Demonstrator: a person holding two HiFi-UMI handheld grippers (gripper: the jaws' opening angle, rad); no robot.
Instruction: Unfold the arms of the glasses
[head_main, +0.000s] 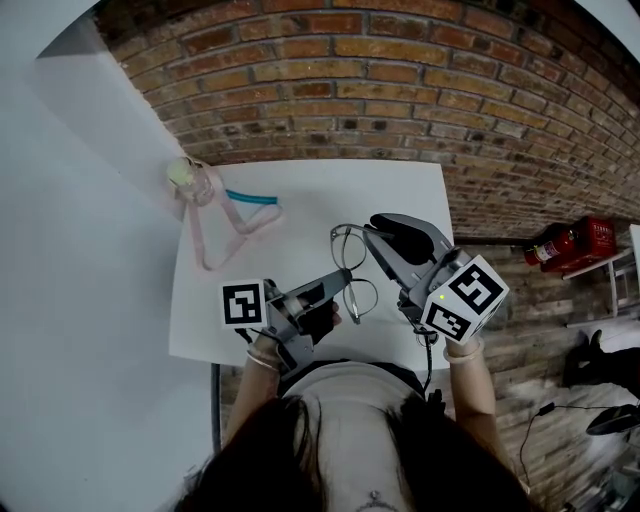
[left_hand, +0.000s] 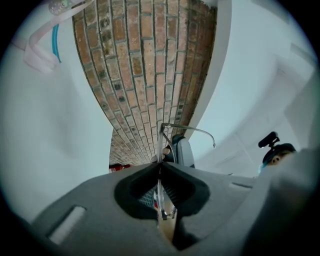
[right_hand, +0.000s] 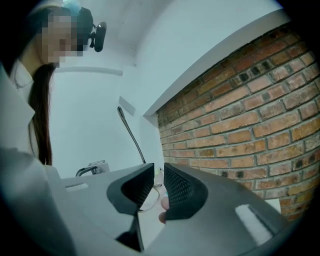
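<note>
Brick wall behind, white table (head_main: 300, 190) below: thin wire-rimmed glasses (head_main: 348, 248) hang above it, the left gripper (head_main: 340, 286) clamped on a lens rim. The right gripper (right_hand: 159, 176), barely parted, grips nothing; nudging the slim arm (right_hand: 131, 135) risks bending its hinge.

Both forearms are tucked in near the chest. Left tool (head_main: 343, 283) points right, jaws pinched tight on the glasses (head_main: 347, 247). Right tool (head_main: 373, 228) angles forward and left, jaws just a sliver apart.
</note>
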